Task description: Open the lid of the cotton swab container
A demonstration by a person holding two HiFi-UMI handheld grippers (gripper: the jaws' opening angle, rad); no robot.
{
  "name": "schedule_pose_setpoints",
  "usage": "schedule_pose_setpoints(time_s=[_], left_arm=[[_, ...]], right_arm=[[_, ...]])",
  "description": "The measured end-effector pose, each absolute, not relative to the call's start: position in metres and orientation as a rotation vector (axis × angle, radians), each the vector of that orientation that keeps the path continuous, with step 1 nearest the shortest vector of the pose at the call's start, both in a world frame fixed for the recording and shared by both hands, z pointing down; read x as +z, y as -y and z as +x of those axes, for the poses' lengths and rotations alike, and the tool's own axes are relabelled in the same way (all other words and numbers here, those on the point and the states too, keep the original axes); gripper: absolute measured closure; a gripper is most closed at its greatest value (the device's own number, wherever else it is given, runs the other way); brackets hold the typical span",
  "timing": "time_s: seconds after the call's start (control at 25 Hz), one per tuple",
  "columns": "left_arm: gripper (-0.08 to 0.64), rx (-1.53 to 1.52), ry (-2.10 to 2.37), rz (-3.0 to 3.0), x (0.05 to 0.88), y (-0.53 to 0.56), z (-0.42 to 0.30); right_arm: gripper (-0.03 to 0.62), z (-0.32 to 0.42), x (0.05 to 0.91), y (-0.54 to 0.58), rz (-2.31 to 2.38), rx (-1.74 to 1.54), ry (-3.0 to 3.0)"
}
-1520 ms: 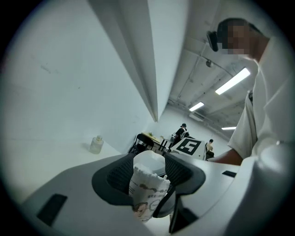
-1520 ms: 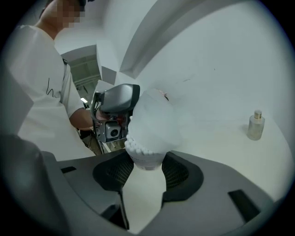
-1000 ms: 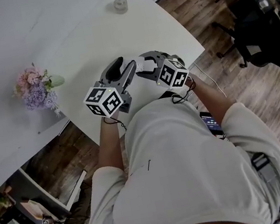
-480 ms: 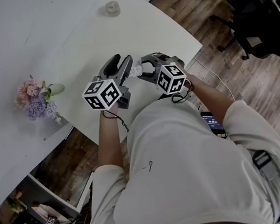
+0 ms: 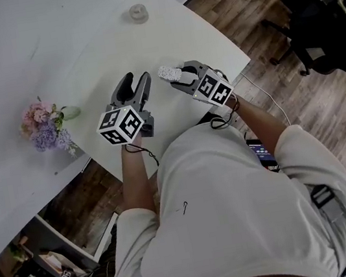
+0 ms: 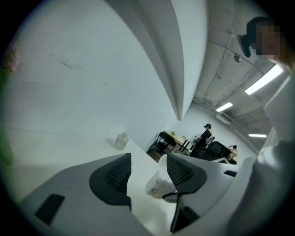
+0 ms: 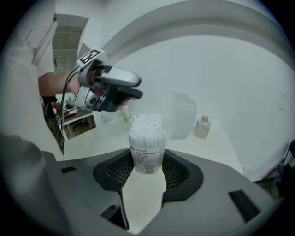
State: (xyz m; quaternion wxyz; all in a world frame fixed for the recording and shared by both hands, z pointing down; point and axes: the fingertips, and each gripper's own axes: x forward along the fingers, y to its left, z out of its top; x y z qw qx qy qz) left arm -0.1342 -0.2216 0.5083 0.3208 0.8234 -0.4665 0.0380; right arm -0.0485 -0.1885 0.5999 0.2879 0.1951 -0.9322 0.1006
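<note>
The cotton swab container (image 7: 147,150) is a clear tub with a printed label, and white swab heads stand bare at its top. My right gripper (image 7: 147,168) is shut on its lower body. Its clear lid (image 7: 182,115) stands flipped back on the far right side. In the head view the right gripper (image 5: 174,75) holds the container (image 5: 169,73) over the white table (image 5: 78,45). My left gripper (image 5: 133,85) hovers a little to the left of it, apart from it. Its jaws are opening, with nothing between the fingers (image 6: 113,177).
A small glass bottle (image 5: 137,12) stands at the table's far edge. A bunch of pink and purple flowers (image 5: 45,120) sits at the left. The table's curved edge runs along the right, with wooden floor and office chairs (image 5: 320,37) beyond.
The left gripper, which was at the container's top, has drawn away to the left with its jaws wider. The right gripper still holds the container, slightly farther out.
</note>
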Motion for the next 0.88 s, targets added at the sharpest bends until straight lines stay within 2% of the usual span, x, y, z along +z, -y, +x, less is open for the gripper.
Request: schedule_pose_setpoints(time_s=[0.08,0.12,0.24,0.36,0.88], left_arm=[[0.310,0.174,1.284,2.137,0.526,0.214,-0.144],[0.332,0.197,1.300,2.124,0.534,0.208,-0.147],[0.463,0.231,1.358,2.069,0.556,0.193,-0.155],[0.525,0.285,1.431,2.010,0.574,0.179,-0.163],[0.532,0.311,1.556,1.754,0.620,0.127,-0.203]], right_arm=[[0.402,-0.041,0.604,0.202,0.610,0.390,2.486],[0.402,-0.039,0.607,0.209,0.648,0.439,2.482],[0.402,-0.038,0.618,0.225,0.707,0.490,2.455],[0.402,-0.044,0.627,0.233,0.695,0.487,2.433],[0.402,-0.064,0.681,0.271,0.650,0.476,2.288]])
